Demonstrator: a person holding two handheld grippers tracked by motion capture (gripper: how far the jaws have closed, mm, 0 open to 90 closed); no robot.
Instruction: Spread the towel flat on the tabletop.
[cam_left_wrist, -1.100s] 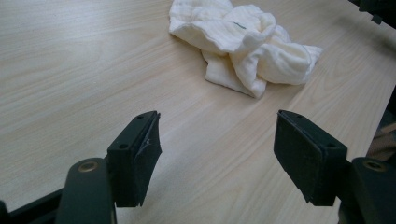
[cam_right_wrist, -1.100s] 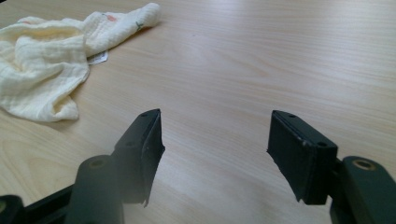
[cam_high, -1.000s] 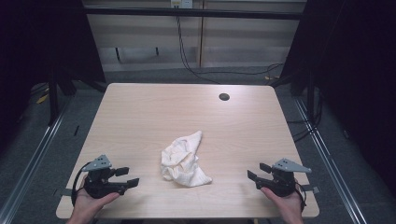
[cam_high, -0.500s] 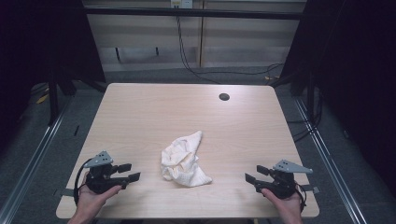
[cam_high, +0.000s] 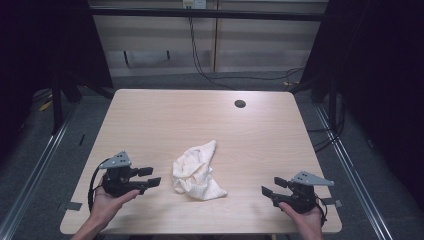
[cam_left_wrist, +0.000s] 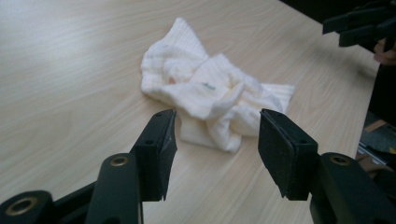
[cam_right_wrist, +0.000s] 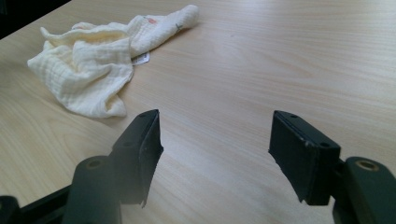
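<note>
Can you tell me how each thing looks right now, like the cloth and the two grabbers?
Cloth: crumpled, lying on the table, not held.
Left gripper: open, jaws just been closing a bit, nothing between them, pointed at the cloth.
Right gripper: open, jaws just been opening, nothing between them.
Table: flat, with a small dark hole near its far edge.

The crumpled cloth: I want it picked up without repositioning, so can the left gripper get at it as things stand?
Probably yes. The left gripper points at the cloth with open jaws, and bare table lies between them.
</note>
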